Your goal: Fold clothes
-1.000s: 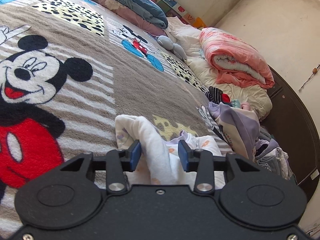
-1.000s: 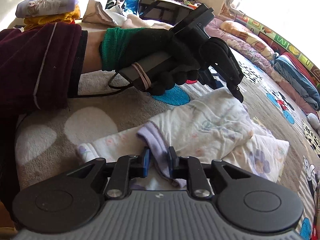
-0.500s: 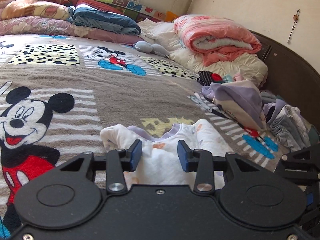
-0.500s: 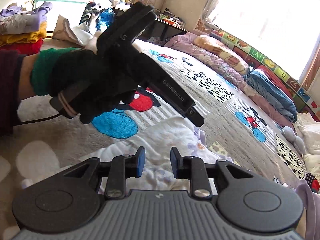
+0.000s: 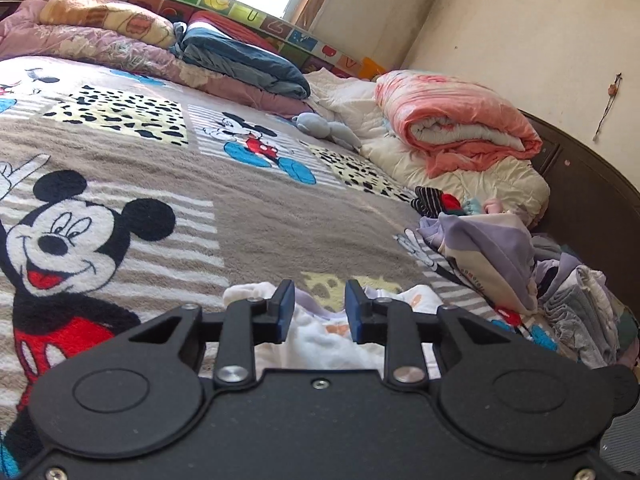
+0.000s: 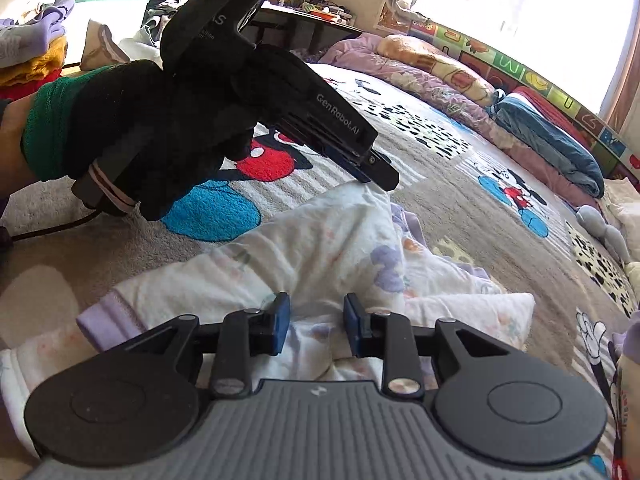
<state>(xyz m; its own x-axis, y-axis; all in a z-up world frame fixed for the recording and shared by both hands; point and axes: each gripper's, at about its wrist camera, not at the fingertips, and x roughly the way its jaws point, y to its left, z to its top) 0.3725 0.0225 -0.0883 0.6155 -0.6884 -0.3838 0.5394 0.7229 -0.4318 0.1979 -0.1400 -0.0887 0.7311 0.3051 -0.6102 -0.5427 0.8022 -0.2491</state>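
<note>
Mickey Mouse blanket (image 5: 168, 168) covers the bed, with a white printed child's top (image 6: 320, 248) crumpled on it. Left gripper (image 5: 319, 312) has just been closing, its blue pads apart with the top's purple-trimmed edge beyond them, ungripped. Right gripper (image 6: 314, 325) has just been opening, fingers apart over the top.

left gripper (image 5: 318, 312) low over a white printed garment (image 5: 320, 340), jaws apart and just narrowing, seemingly gripping nothing, cartoon-mouse blanket (image 5: 248, 220) beneath
</note>
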